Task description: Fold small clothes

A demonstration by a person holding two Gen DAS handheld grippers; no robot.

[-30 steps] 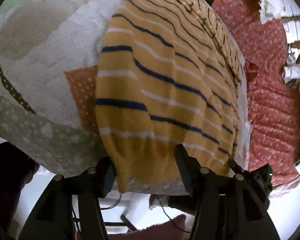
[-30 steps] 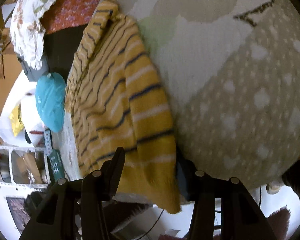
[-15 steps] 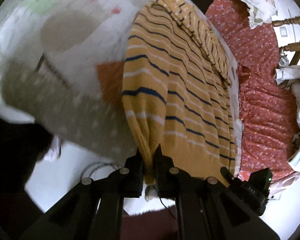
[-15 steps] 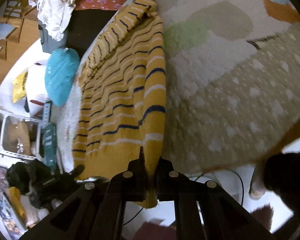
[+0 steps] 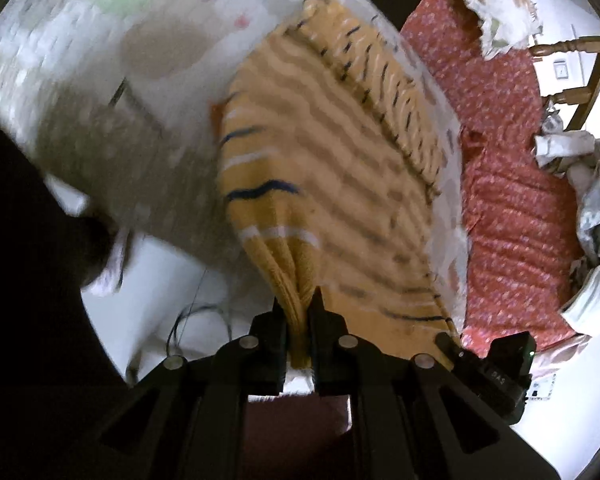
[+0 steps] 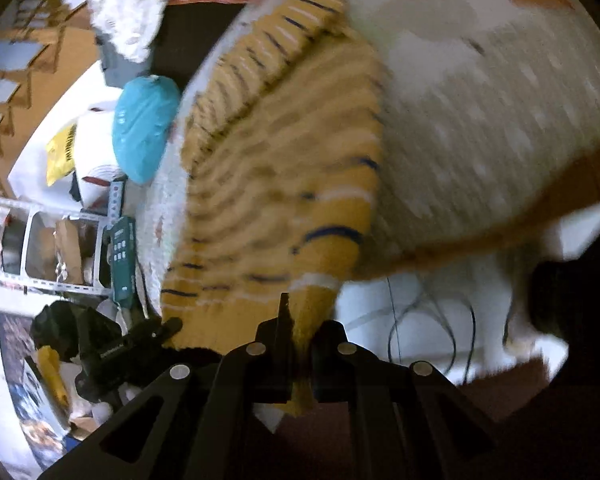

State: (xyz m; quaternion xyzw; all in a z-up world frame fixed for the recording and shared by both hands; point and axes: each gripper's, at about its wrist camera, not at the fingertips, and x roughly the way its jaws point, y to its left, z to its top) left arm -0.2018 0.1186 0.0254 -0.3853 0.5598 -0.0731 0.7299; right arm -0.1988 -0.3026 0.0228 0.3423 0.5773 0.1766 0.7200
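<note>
A pale patterned rug (image 5: 60, 52) carries the yellow striped sweater (image 5: 332, 168), which runs lengthwise away from both cameras, hem nearest and the striped sleeve along its far edge. The near hem is lifted off the rug and bunched. The left claw (image 5: 298, 320) is clamped on one hem corner, and the right claw (image 6: 300, 328) pinches the other. Motion blur smears most stripes, and the hem ends hide between the fingers.

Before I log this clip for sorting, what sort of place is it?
Probably a lived-in bedroom or home spare room. The yellow striped sweater lies on a patterned quilt, both grippers pinching its hem. A red floral bedspread lies alongside, a wooden chair beyond it, and cluttered metal shelving stands nearby.
</note>
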